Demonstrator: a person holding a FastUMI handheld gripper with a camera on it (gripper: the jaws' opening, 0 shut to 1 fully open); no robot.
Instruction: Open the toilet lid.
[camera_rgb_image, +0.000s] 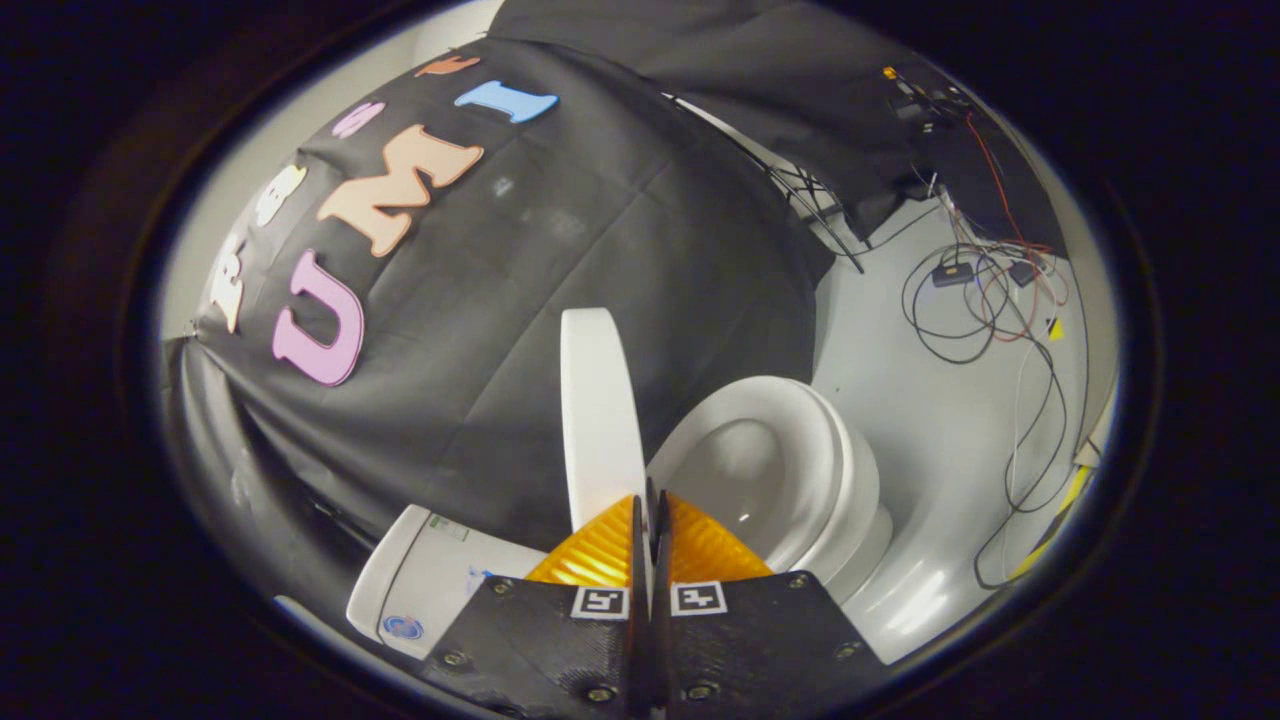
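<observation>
Nearest the camera, the gripper (650, 510) is clenched on the rim of the toilet lid (598, 400), its two fingers almost meeting with the thin edge nipped between them. The lid stands raised nearly upright, edge-on, between the cistern (430, 580) and the open bowl (770, 470). It looks like stiff, light, glossy plastic, likely slippery, so the free rim is the sensible hold; the hinge lies hidden behind the fingers.
</observation>
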